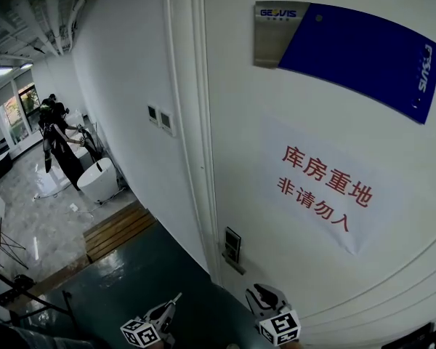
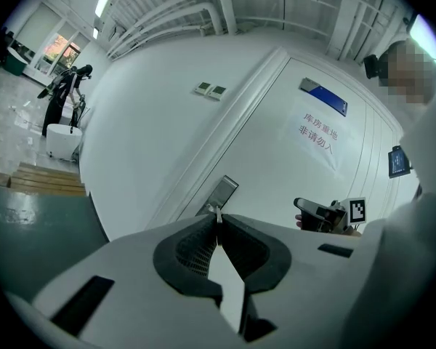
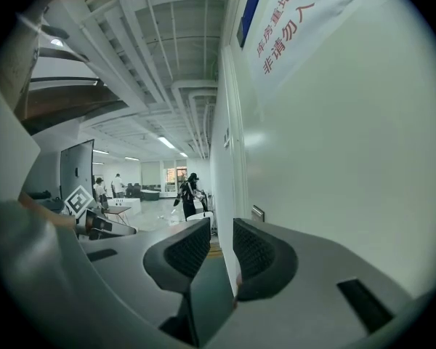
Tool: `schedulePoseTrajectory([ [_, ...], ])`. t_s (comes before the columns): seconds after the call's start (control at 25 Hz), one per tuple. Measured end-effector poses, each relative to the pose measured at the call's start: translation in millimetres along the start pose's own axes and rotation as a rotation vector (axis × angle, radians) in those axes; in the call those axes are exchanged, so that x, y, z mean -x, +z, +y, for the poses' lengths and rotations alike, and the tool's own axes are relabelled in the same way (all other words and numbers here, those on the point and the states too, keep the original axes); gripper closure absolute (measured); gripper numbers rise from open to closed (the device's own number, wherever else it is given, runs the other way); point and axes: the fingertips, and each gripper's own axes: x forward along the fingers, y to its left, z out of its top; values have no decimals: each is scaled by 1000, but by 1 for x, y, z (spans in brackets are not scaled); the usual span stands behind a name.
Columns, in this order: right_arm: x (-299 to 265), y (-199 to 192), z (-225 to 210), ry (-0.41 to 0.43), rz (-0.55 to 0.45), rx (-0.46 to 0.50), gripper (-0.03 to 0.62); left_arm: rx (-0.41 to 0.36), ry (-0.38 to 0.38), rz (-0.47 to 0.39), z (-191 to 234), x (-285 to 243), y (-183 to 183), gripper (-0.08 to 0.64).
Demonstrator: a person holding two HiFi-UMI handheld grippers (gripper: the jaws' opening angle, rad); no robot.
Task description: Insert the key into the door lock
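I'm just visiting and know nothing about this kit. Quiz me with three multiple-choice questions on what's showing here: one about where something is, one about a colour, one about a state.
1. Where is the lock on the door? A top corner; B at its edge, lower than the paper notice; C dead centre.
2. The notice's writing is: A green; B black; C red.
3. The left hand-held gripper has its jaws: A wide apart; B closed together; C out of view.
Answers: B, the head view shows it low at the door's edge; C, the characters are red; B, its own view shows the jaws together with a thin metal tip, likely the key, between them.
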Motion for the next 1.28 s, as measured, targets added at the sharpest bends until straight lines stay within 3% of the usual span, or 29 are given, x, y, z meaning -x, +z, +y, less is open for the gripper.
schedulePoseTrajectory([
  [0.52,11,-11,-33,-51,4,-2,495,19,-48,29,-8,-40,-5,529],
  [0.72,6,-2,-36,-69,-19,-16,495,-36,-75,49,-2,-50,13,529],
  [1.0,-16,-11,-35,-117,29,-37,495,-8,-102,78,22,-63,24,529],
  [1.28,-54,5,-28,-167,40,-23,495,0,-190,136,33,-75,38,529],
])
